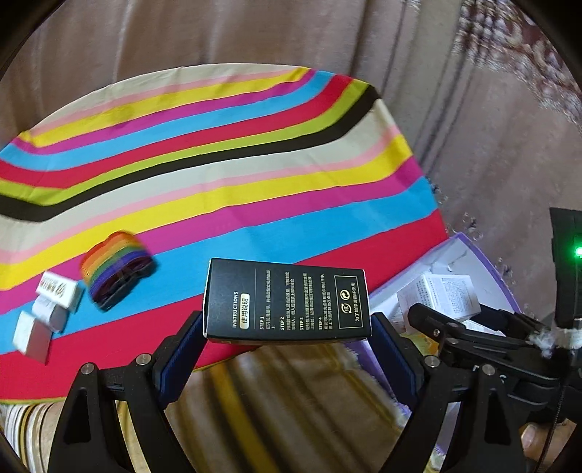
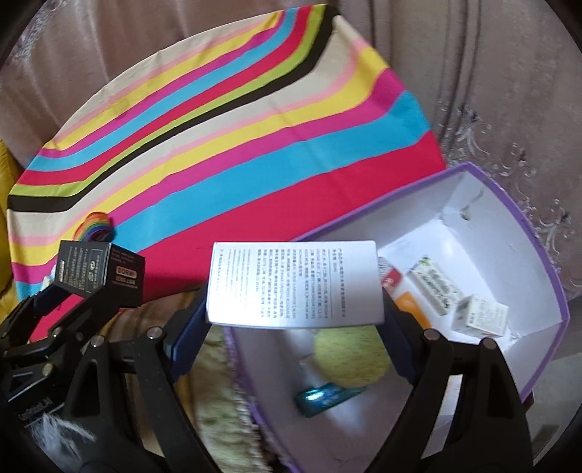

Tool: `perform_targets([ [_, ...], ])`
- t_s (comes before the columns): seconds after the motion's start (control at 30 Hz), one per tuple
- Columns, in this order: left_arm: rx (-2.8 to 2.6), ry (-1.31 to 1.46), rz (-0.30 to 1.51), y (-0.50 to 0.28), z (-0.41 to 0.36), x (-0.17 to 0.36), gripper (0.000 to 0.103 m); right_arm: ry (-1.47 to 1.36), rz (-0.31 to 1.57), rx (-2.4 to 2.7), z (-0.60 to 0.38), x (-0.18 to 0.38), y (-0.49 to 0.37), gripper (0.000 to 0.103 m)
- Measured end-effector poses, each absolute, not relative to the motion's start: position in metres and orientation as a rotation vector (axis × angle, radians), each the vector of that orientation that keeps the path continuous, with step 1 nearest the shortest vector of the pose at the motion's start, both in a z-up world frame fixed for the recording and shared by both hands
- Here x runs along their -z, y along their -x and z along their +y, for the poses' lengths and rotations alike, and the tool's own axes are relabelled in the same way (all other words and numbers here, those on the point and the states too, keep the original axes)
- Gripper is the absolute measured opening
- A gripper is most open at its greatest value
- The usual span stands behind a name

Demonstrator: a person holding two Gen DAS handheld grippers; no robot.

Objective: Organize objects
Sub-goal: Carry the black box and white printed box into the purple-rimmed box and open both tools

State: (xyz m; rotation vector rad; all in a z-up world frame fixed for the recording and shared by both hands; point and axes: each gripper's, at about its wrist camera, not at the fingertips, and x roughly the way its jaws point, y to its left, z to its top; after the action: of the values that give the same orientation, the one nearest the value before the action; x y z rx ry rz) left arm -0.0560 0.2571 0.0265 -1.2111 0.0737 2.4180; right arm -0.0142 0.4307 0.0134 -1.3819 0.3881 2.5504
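Presently left gripper [image 1: 287, 327] clamps the black carton [image 1: 287, 300] endwise above the striped cloth [image 1: 254, 182] edge, and right gripper [image 2: 294, 316] likewise clamps the white carton [image 2: 294, 285] over the purple-rimmed storage box [image 2: 523, 203], probably since wide holds suit dropping both in.

Background stuff only: the bench wears a striped cloth [image 1: 225, 152] with bands of red, blue, pink, yellow, green, black and cream, lying pretty flat. Behind it hangs a beige-brown curtain [image 1: 218, 32] in long folds, with a lacy patterned bit [image 1: 527, 62] at the right. Below the bench edge there's a fluffy yellowish-green rug [image 2: 225, 411], kinda blurry.
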Motion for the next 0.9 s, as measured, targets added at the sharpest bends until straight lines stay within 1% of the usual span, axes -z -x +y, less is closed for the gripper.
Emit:
perform_targets([
  [0.13,-2.36,1.186,0.112,0.053,0.282,-0.027,0.089,1.365,0.38,-2.502,0.45,-0.012,0.008,0.087],
  [0.33,-2.276,1.184,0.102,0.054,0.31,-0.025,0.089,1.34,0.374,-2.445,0.477,-0.011,0.004,0.087],
  [0.57,-2.165,1.188,0.058,0.057,0.338,-0.021,0.089,1.297,0.339,-2.378,0.503,-0.014,-0.001,0.087],
  [0.8,-2.076,1.199,-0.025,0.064,0.356,-0.015,0.091,1.261,0.369,-2.337,0.522,-0.016,-0.007,0.088],
  [0.9,-2.066,1.207,-0.053,0.065,0.355,-0.014,0.092,1.257,0.366,-2.333,0.524,-0.016,-0.007,0.091],
])
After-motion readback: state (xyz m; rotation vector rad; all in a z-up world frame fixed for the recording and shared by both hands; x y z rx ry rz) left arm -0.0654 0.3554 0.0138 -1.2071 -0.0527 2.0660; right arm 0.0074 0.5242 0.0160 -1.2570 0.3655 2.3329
